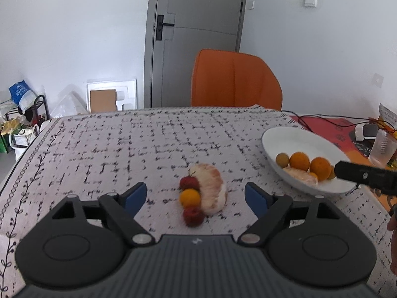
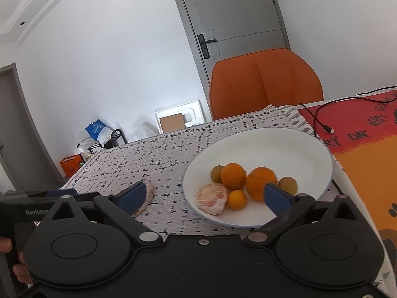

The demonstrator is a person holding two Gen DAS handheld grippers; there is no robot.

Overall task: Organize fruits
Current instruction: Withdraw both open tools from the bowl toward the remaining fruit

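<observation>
Tabletop [image 1: 173, 134], covered with a white cloth printed in a black broken-line pattern, carries two groups of fruit. Group one, loose on the cloth, near centre: a pale pink peeled pomelo segment [image 1: 214, 188]; touching its left side, in a near-to-far row, a red bumpy lychee [image 1: 193, 216], a small orange kumquat-like fruit [image 1: 189, 198] and a second red lychee [image 1: 189, 182]. Group two, in the shallow white ceramic bowl [image 2: 285, 144] at right: two round oranges [image 2: 233, 176], two small yellow-green fruits [image 2: 217, 173], one small orange fruit [image 2: 237, 199] and a peeled pomelo piece [image 2: 212, 198]. Left claw [image 1: 196, 197]: released, blue pads spread wide, empty, facing the loose group head-on. Right claw [image 2: 203, 196]: released, empty, poised at the near rim of the bowl. Step judged in hand: gathering loose fruit into the bowl, partly complete, four pieces outstanding. Next move, as judged: left claw advances onto one small fruit, likely the nearest lychee, and closes gently; neighbours touch, so a narrow, centred approach is needed to avoid rolling them.
</observation>
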